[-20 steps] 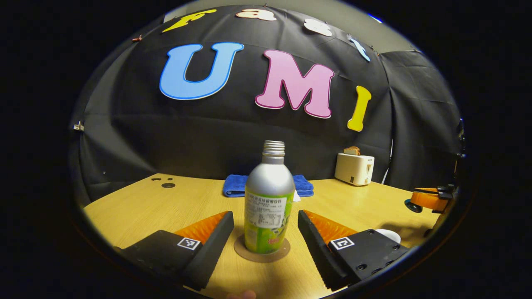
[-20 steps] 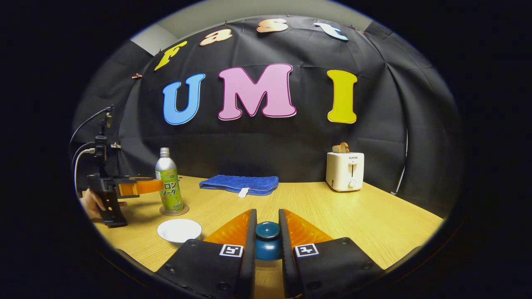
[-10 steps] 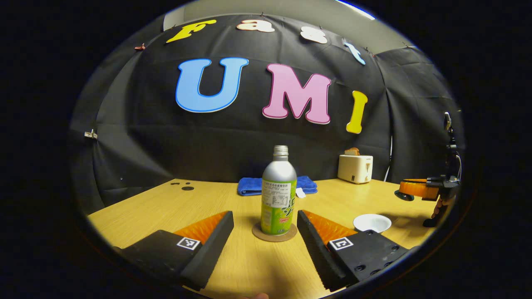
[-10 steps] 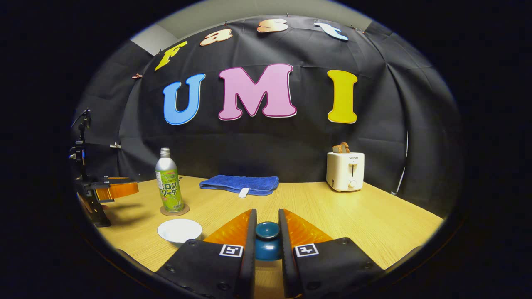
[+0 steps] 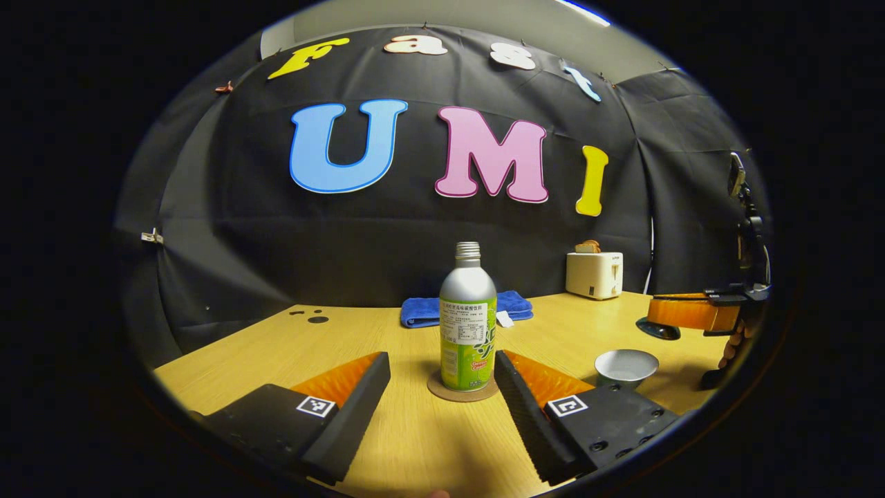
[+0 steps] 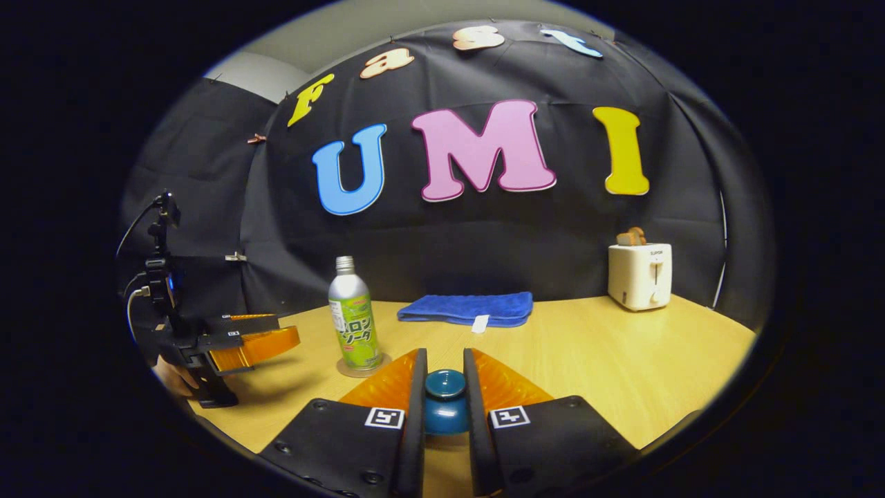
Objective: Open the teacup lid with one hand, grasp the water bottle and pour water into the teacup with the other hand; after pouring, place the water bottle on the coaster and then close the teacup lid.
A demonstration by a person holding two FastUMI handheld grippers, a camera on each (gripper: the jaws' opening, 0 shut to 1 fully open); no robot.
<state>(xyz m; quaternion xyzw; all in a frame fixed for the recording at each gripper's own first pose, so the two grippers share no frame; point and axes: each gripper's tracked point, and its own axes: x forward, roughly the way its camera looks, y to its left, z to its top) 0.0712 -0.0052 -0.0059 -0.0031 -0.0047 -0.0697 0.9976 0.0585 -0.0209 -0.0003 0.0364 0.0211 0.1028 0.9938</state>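
Note:
A silver and green water bottle (image 5: 468, 318) stands upright on a round brown coaster (image 5: 462, 388), a short way beyond my left gripper (image 5: 442, 370), which is open and holds nothing. The white teacup (image 5: 626, 366) sits uncovered to its right. My right gripper (image 6: 445, 387) is shut on the dark blue teacup lid (image 6: 445, 401), gripping its knob. In the left gripper view that gripper (image 5: 684, 315) hovers with the lid (image 5: 658, 328) just beyond the cup. The right gripper view has the bottle (image 6: 354, 324) on the coaster (image 6: 362, 366) and the left gripper (image 6: 242, 344) at far left.
A folded blue towel (image 6: 469, 308) lies at the back of the wooden table (image 6: 622, 360). A white toaster (image 6: 639, 275) with bread stands at the back right. Small dark holes (image 5: 312, 318) mark the tabletop at far left.
My left gripper has drawn back from the bottle, leaving it on the coaster. My right gripper with the lid has swung left, toward the cup, which has left its view.

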